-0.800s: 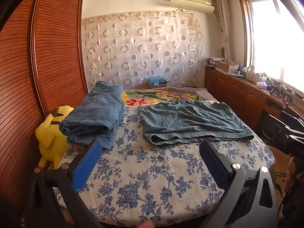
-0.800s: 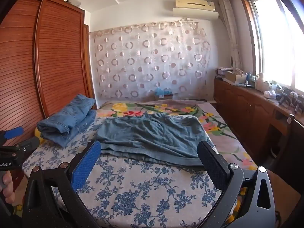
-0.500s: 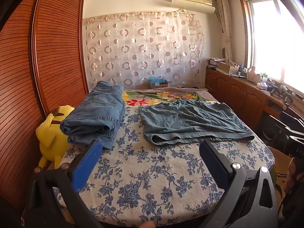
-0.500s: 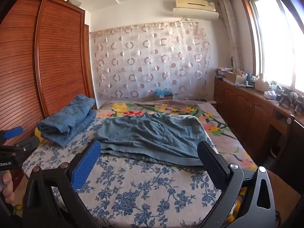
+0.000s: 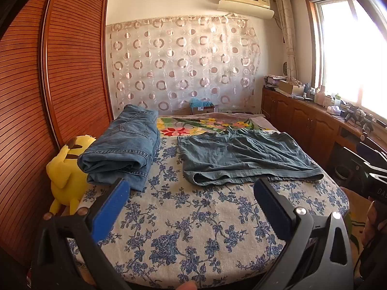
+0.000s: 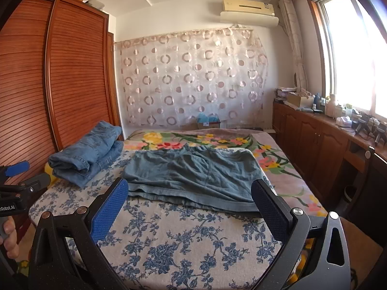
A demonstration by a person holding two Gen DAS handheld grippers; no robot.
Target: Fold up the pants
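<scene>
From the left wrist view, the left hand-held gripper (image 5: 191, 193) hangs above the near end of a bed covered in a cream sheet with blue flower print (image 5: 193, 229), its two fingers spread wide with nothing between them. One finger carries a bright blue pad (image 5: 110, 209), the other a dark navy pad (image 5: 272, 207). Farther along the bed, a pair of grey-green cloth pants (image 5: 244, 157) lies spread out flat, its nearest hem just beyond the fingertips. To its left, apart from it, sits a folded stack of blue denim jeans (image 5: 125, 147). A yellow plush toy (image 5: 66, 174) leans at the bed's left edge, against a brown slatted wooden wardrobe (image 5: 48, 91). A sheer curtain with ring pattern (image 5: 183, 65) covers the far wall.

From the right wrist view, the right hand-held gripper (image 6: 189, 194) also stands fully apart and empty above the flowered bed sheet (image 6: 188, 236). The grey-green pants (image 6: 193, 174) lie flat between and beyond its fingertips, untouched. The folded denim jeans (image 6: 89, 154) rest at the far left of the bed. At the left edge of the picture the other hand-held gripper shows in part, held by a hand (image 6: 9, 236). A brown wooden cabinet surface (image 6: 338, 125) crowded with small items runs beneath the bright window (image 6: 355, 48).
</scene>
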